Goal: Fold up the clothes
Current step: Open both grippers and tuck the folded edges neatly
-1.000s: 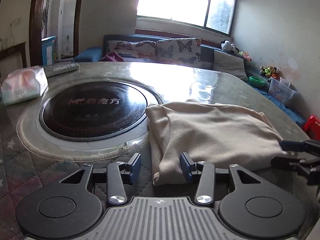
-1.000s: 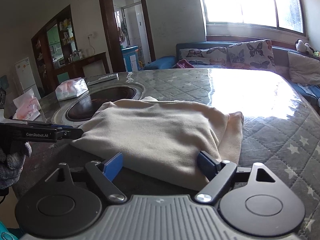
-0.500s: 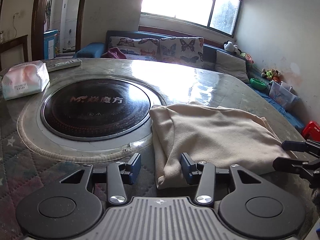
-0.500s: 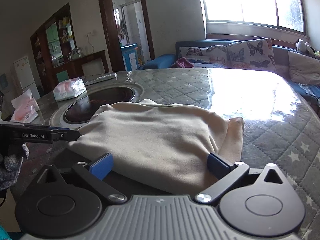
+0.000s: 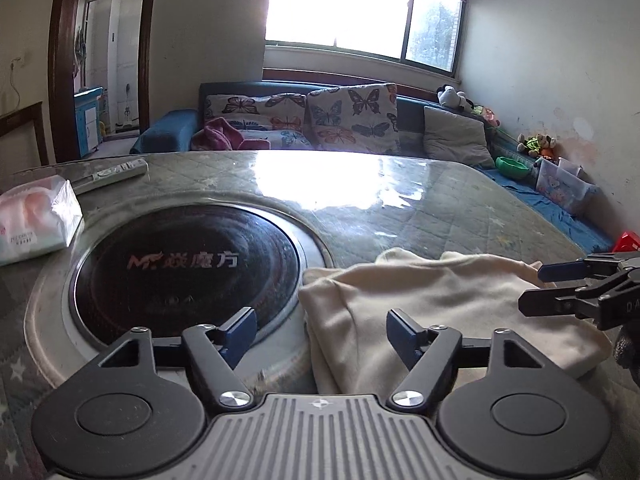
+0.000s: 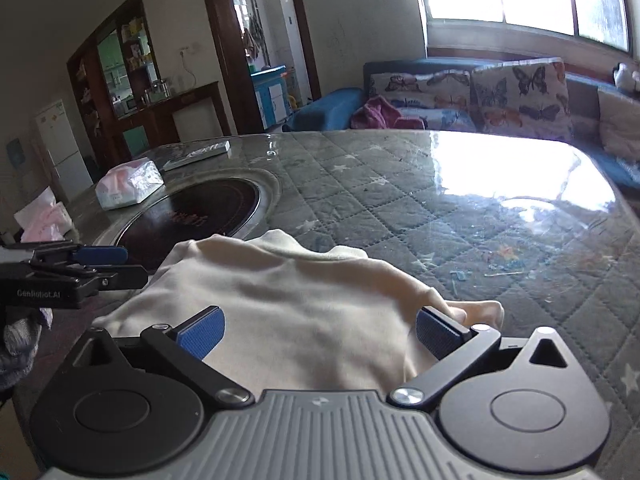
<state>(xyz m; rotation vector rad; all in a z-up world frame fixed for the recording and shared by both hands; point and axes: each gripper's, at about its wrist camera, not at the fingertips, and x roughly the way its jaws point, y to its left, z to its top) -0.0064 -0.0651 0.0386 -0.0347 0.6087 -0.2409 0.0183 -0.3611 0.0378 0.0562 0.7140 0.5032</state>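
**Operator:** On the quilted table, beside the round cooktop, lies the cream garment, folded. My left gripper has just been opening; the right gripper is fully spread. Neither holds cloth.

**Assistant:** Advise gripping both near corners evenly before the next fold.

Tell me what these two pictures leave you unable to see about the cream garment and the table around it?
- Cream garment, right wrist view: its near edge is hidden by the right gripper body.
- Garment type: folded, so unclear in both views.
- Tissue pack, left wrist view: cut off by the left edge, print too small.
- Table: window glare washes out its far side.
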